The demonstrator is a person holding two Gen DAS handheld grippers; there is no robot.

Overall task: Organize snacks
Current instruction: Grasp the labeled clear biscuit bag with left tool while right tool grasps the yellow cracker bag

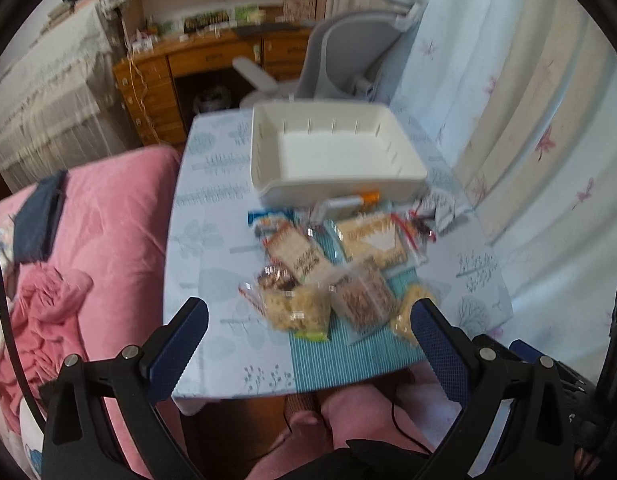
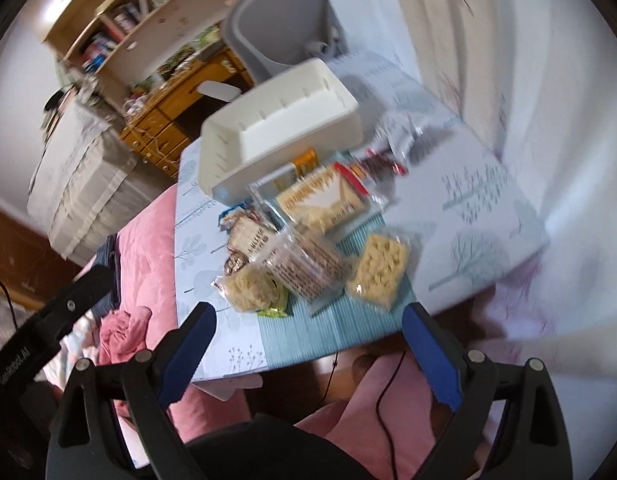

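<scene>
Left wrist view
Left gripper (image 1: 308, 320): both blue-padded fingers are spread wide and nothing is held; it is raised above the near edge of the table.
Snack packets (image 1: 328, 268): a loose cluster of clear-wrapped packets is seen on the middle of the table, partly on a teal striped mat (image 1: 340, 356); the picture is blurred, so the printing cannot be read.
Cracker packet (image 1: 298, 310): pale, bumpy crackers in clear film with a green strip at the near end, lying nearest the left finger.
Brown-filled packet (image 1: 364, 296): clear wrap, tilted, just beside the cracker packet.
Storage bin (image 1: 404, 160): white plastic with slotted walls, nothing in it, placed behind the snacks at the far part of the table.
Table (image 1: 204, 248): covered in a pale blue tree-print cloth; a pink blanket (image 1: 120, 220) lies to its left.

Right wrist view
Right gripper (image 2: 310, 320): fingers are set wide apart, nothing is gripped, and it is held short of the table's near edge.
Square cracker packet (image 2: 382, 272): pale yellow, clear-wrapped, lying apart at the right of the cluster on the mat.
Beige biscuit pack (image 2: 324, 196): red-edged, lying just in front of the bin.
</scene>
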